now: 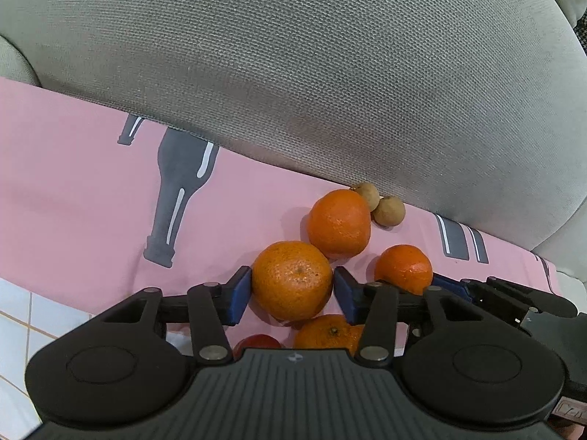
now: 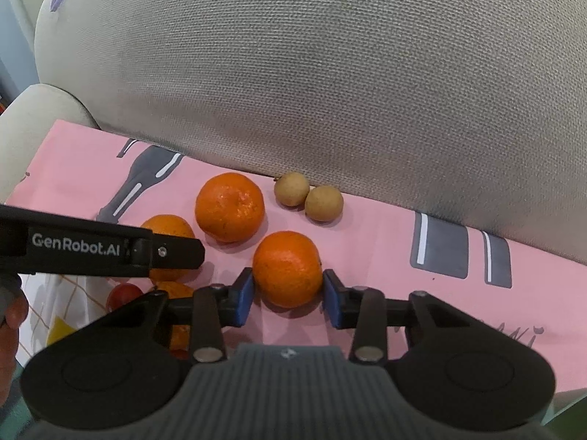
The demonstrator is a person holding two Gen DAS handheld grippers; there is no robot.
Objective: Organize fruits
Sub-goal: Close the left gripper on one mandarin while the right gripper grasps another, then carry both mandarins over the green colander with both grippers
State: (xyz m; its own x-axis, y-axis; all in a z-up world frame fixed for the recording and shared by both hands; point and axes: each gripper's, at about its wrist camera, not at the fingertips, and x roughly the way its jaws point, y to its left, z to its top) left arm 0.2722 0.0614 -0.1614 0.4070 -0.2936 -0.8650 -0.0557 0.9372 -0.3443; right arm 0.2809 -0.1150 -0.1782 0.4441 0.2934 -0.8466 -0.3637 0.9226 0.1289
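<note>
I've got the left gripper (image 1: 292,292) pads clamped on a mandarin (image 1: 291,281) and the right gripper (image 2: 287,290) pinching another mandarin (image 2: 287,268), both just in front of the grey cushion (image 2: 330,73), on pink cloth (image 2: 367,249).

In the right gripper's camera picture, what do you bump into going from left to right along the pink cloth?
Left gripper → big orange at the back → orange between the right gripper fingers → second brown round fruit → grey printed stripes on the pink cloth.
</note>
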